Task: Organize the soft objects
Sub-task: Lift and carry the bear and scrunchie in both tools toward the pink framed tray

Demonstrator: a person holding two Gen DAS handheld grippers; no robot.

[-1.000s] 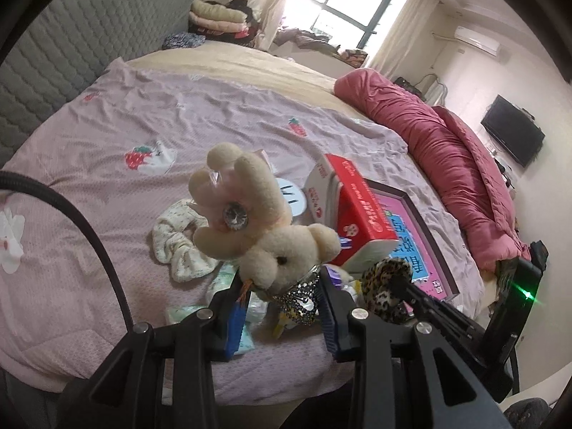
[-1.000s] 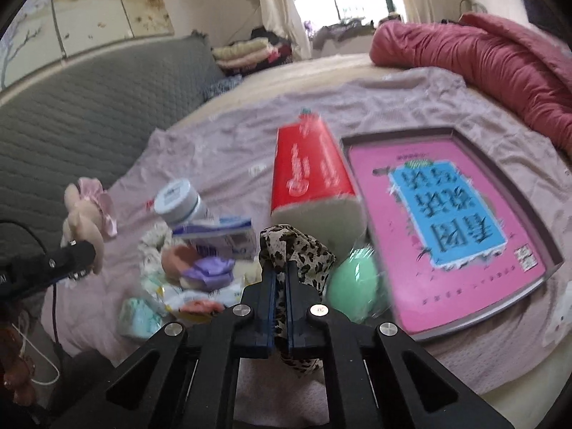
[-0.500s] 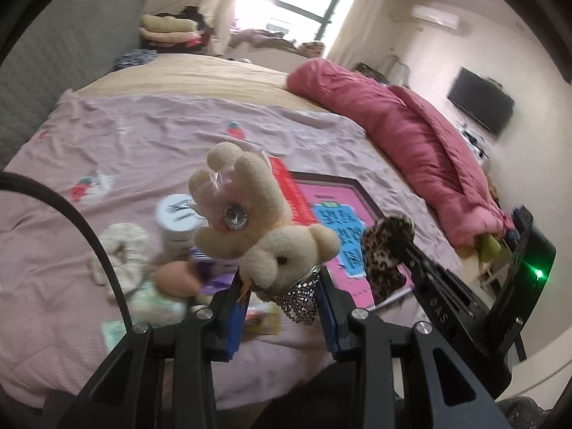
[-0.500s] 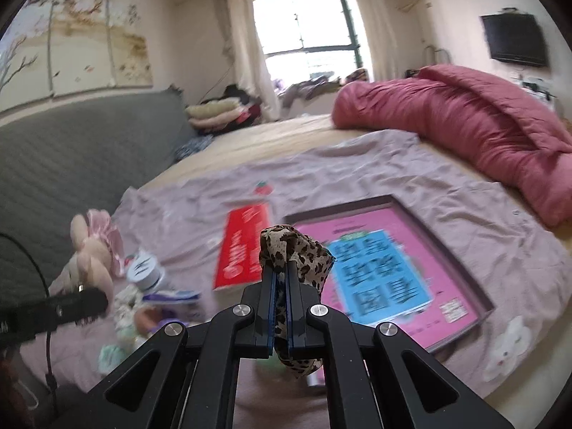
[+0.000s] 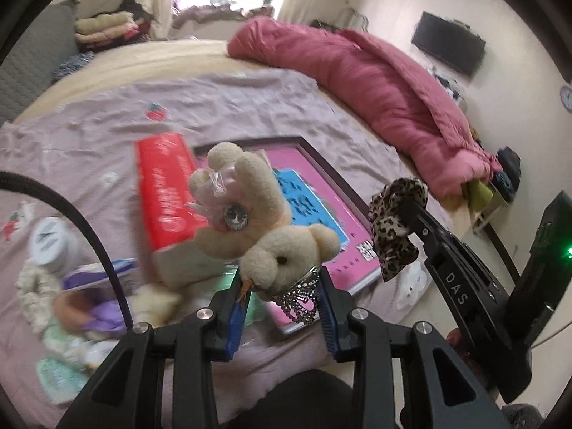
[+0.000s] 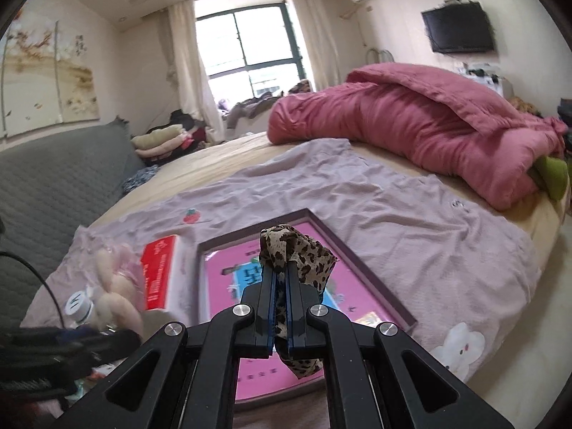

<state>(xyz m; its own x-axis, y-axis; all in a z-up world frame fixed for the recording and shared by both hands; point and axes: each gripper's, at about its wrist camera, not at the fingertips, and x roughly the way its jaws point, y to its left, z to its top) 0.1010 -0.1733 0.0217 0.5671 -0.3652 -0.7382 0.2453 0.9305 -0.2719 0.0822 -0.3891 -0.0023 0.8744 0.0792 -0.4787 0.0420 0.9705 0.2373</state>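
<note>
The left gripper (image 5: 282,295) pinches a cream plush bunny (image 5: 250,221) by its beaded collar, holding it in the air over the near edge of the bed. The right gripper (image 6: 280,279) has its jaws pressed together on a leopard-print scrunchie (image 6: 304,254), above the pink framed board (image 6: 228,279) lying on the lilac sheet (image 6: 393,214). A red tissue pack (image 5: 162,186) lies just beside the board's left edge. Small clutter crowds the near left corner, while the sheet behind the board stays bare up to the rose duvet (image 6: 411,121) heaped along the far right side
</note>
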